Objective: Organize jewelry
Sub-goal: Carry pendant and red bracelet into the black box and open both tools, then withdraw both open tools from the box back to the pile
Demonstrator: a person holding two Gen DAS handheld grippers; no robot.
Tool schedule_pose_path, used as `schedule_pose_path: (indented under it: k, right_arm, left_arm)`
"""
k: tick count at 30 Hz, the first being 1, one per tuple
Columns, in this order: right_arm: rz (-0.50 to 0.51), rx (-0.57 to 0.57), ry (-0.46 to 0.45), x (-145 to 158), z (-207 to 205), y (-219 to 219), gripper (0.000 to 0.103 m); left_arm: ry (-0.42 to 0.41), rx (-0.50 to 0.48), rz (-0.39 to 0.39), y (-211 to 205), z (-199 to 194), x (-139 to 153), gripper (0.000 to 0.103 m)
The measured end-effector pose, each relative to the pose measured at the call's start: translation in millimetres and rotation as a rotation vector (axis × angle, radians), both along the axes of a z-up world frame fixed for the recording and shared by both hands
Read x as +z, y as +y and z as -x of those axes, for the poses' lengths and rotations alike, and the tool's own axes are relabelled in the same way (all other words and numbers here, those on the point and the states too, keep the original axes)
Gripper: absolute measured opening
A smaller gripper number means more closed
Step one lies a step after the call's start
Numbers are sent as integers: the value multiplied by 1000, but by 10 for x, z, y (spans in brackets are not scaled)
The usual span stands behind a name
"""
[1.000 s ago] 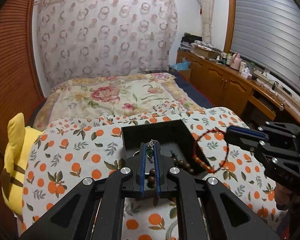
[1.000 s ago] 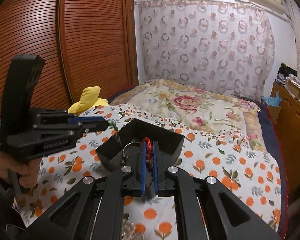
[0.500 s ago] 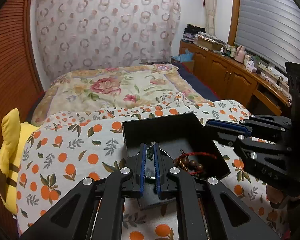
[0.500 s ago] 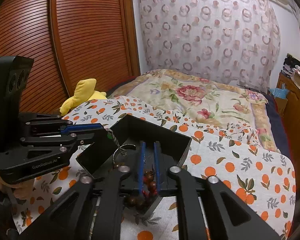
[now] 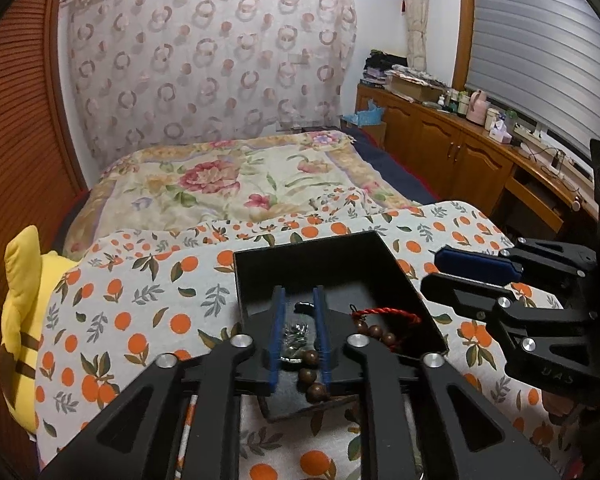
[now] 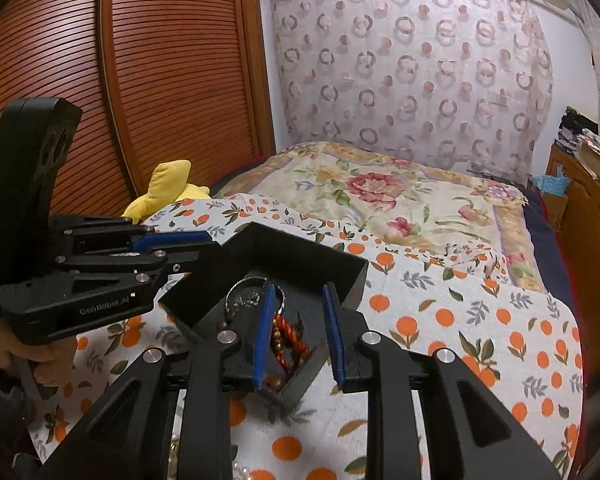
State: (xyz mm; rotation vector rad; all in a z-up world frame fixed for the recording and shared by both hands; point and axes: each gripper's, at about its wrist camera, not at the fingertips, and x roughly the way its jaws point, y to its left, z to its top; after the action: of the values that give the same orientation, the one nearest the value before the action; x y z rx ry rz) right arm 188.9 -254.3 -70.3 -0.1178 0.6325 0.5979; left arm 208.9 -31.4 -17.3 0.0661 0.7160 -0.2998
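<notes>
A black open box [image 5: 332, 256] [image 6: 308, 252] sits on the orange-print cloth. In it lie a silver necklace with a pendant [image 5: 296, 336] [image 6: 247, 298], a brown wooden bead bracelet [image 5: 312, 376] and a red cord bracelet with beads [image 5: 384, 314] [image 6: 290, 334]. My left gripper [image 5: 299, 300] is open over the box's near edge, above the silver necklace and brown beads, holding nothing. My right gripper [image 6: 298, 292] is open over the box above the red bracelet, empty. Each gripper shows in the other's view, the right [image 5: 476, 268] and the left [image 6: 172, 240].
The box rests on a bed covered by an orange-print cloth [image 6: 480, 328] and a floral quilt [image 5: 228, 184]. A yellow plush toy [image 5: 24, 312] lies at the left edge. Wooden cabinets [image 5: 460, 152] with clutter stand at right, a slatted wooden wardrobe [image 6: 140, 80] at left.
Both grippers opened. The left let the silver necklace drop into the box; the right let go of the red bracelet, which now lies in the box.
</notes>
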Motion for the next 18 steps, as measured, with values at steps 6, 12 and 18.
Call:
schedule_pose_path:
  k: [6,12,18]
  right_arm:
    - [-7,-17,0,-16,220,-100,27]
    - [-14,-26,1,-40,506,-214,27]
    - [-9,-35,18,-138,773,-294,27]
  left_arm:
    - [-8,3,0,14,184,2,28]
    - [-15,-5,1,30,509,-29,40]
    - [20,-33,-12,22,809,-193,45]
